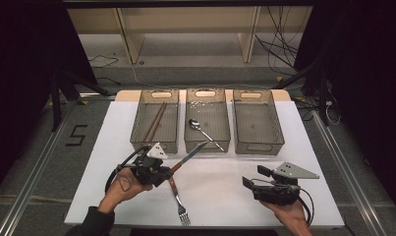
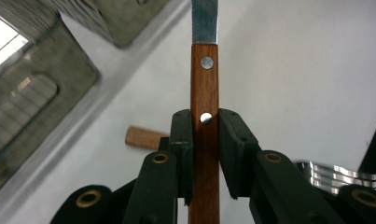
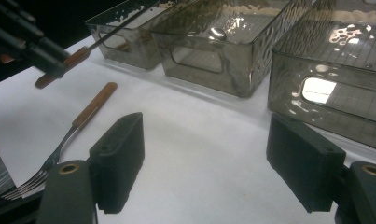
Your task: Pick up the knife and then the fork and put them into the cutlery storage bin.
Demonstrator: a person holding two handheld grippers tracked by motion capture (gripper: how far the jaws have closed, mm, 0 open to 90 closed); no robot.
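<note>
The left claw was clenched on the wooden handle of a knife, its two black pads pressed against either side of the handle just below the second rivet, as the left gripper view made plain. The knife ran straight out ahead of that claw, with its steel blade pointing toward the near wall of the middle bin, and it was held up off the white table. Just below and beside the left claw lay a fork with a wooden handle, flat on the table, its tines pointing toward the person. Beyond the knife tip, a spoon rested in the middle bin, and chopsticks lay in the left bin. The right claw stood released, jaws wide apart with bare table between them, well away from the knife and close to the empty right bin
</note>
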